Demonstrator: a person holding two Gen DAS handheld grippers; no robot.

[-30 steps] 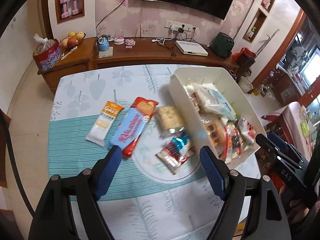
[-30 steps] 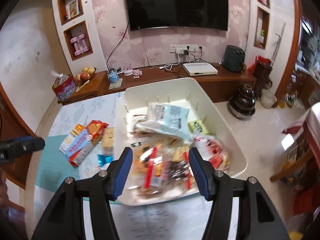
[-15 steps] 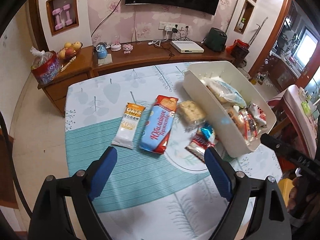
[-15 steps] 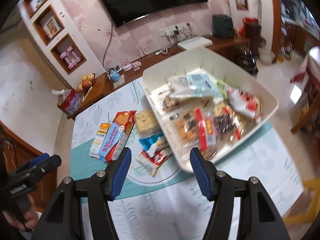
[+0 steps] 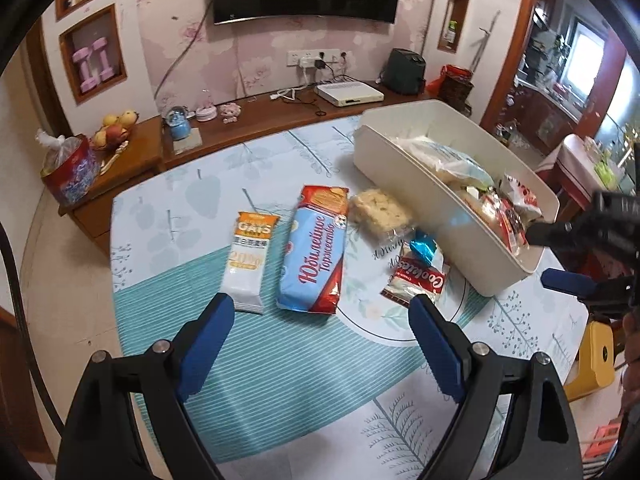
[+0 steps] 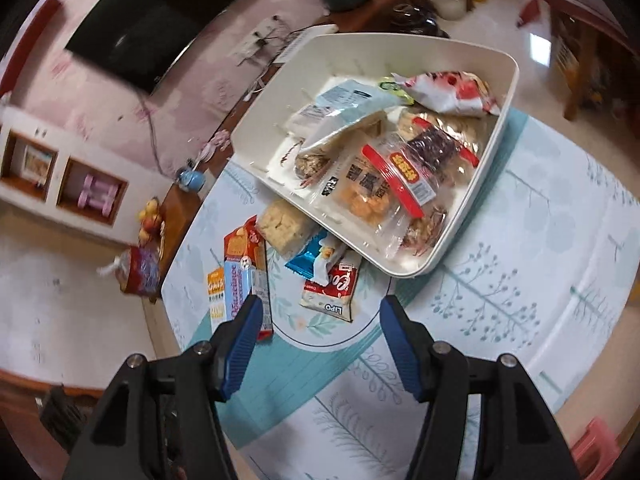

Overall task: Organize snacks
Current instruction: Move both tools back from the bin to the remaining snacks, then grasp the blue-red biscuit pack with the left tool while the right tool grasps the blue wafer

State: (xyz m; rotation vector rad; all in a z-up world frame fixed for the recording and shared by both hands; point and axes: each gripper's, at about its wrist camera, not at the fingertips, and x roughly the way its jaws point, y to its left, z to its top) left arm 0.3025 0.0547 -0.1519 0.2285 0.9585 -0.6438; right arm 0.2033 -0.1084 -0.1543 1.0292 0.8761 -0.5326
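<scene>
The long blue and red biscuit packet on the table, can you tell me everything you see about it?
The long blue and red biscuit packet is shiny plastic wrap, light blue with red ends and red lettering, with biscuits pictured at its far end. It lies flat and looks sealed on the leaf-patterned tablecloth, between the white and orange oat bar wrapper and the pale cracker pack. No hand-held gripper touches it.

Bare tablecloth point(image 5: 280, 380) in front of the snack row, free to pass. Cream bin point(image 5: 404, 168) walls off the right; cookie pack point(image 5: 416, 280) and blue wrapper point(image 6: 316, 256) crowd its near wall, possibly touching.
</scene>
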